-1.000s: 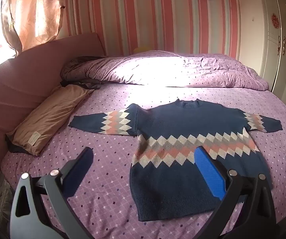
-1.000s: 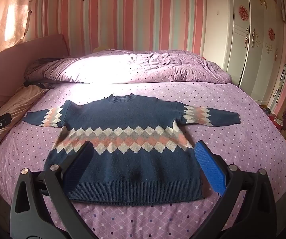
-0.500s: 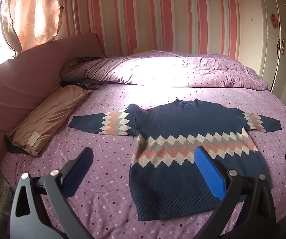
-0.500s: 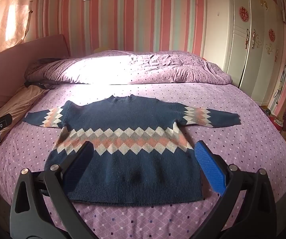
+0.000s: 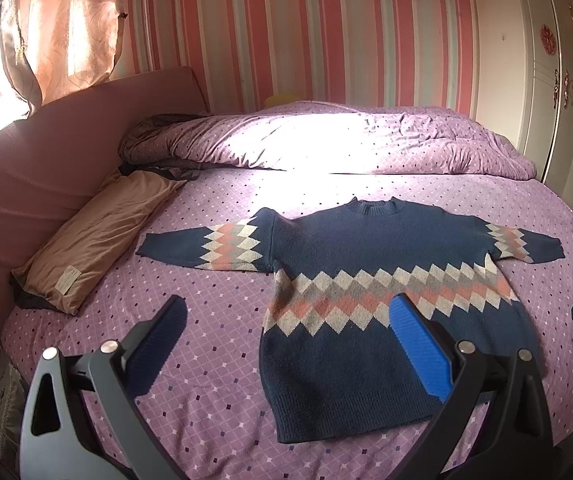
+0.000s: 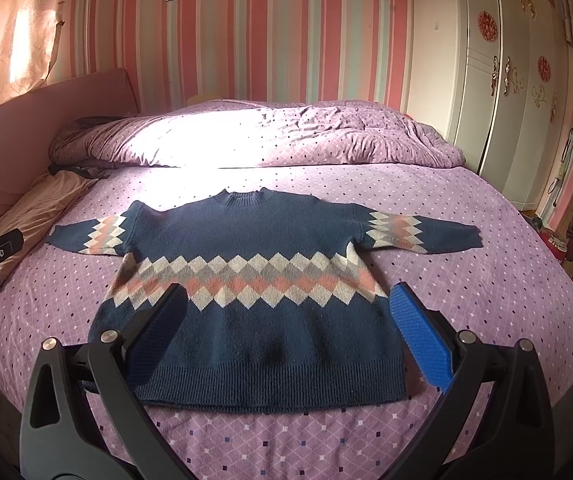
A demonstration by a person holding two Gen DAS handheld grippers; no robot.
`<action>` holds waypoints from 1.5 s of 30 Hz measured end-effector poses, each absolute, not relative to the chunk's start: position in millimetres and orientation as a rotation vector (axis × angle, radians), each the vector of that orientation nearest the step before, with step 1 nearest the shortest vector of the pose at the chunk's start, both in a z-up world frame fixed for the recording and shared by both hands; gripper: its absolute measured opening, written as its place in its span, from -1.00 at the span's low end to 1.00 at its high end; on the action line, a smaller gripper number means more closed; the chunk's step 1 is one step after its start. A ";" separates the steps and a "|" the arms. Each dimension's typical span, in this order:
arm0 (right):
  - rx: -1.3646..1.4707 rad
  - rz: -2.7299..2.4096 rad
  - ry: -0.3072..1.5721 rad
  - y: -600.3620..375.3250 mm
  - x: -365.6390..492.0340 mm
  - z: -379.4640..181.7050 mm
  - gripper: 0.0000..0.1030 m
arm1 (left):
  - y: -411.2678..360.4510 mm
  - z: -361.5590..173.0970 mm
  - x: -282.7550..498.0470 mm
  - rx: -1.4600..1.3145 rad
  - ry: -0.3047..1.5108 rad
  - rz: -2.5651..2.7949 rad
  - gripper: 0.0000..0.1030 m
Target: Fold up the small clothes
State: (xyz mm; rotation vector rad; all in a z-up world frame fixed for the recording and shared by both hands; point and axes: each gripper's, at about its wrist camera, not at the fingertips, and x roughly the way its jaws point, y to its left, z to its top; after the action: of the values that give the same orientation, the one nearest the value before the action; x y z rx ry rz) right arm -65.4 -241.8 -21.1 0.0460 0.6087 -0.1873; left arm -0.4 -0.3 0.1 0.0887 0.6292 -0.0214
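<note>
So the navy sweater is laid out flat, front up, on the purple dotted bedspread, sleeves out to both sides, collar pointing toward the striped wall, ribbed hem nearest the grippers. It's got a zigzag band of cream/grey/salmon diamonds across the chest and the same on each sleeve. Not folded at all yet.

Left gripper hangs above the bed w/ fingers spread wide, nothing btwn them. Its dark pad is over bare bedspread just left of the sweater body, and the blue pad sits over the lower right part of the sweater. Can't tell if it's touching the knit, looks like it's above it.

Right gripper is also wide open and empty, roughly centred on the lower half of the sweater, one finger over each side edge.

Other stuff: a rumpled purple duvet bunched at the far side of the bed, a tan pillow against the pink headboard on the left, a white wardrobe w/ floral decals on the right, and a sunlit curtain top left.
</note>
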 end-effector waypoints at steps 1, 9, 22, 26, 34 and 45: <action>0.046 -0.188 0.609 -241.7 -65.2 -20.3 0.94 | -2.6 2.6 1.6 0.090 0.629 -0.020 0.97; 0.047 -0.187 0.606 -244.3 -65.1 -26.2 0.94 | -5.2 -0.1 1.9 0.094 0.629 -0.017 0.97; 0.049 -0.188 0.608 -244.8 -64.8 -29.4 0.94 | -7.1 -0.4 -0.5 0.096 0.633 -0.024 0.97; 0.048 -0.187 0.612 -245.0 -63.3 -32.4 0.94 | -5.2 -2.2 0.5 0.092 0.636 -0.024 0.97; 0.045 -0.187 0.615 -244.3 -59.9 -34.6 0.94 | -4.9 -2.9 0.8 0.093 0.637 -0.024 0.97; 0.041 -0.185 0.625 -242.9 -47.9 -39.7 0.94 | 9.1 -13.0 16.6 0.089 0.656 -0.015 0.97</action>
State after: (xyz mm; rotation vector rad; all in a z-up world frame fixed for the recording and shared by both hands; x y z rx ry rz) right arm -47.9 -242.9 -39.7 0.0406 0.6248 -0.1853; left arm 16.6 9.1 -13.0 0.0892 0.6559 -0.0150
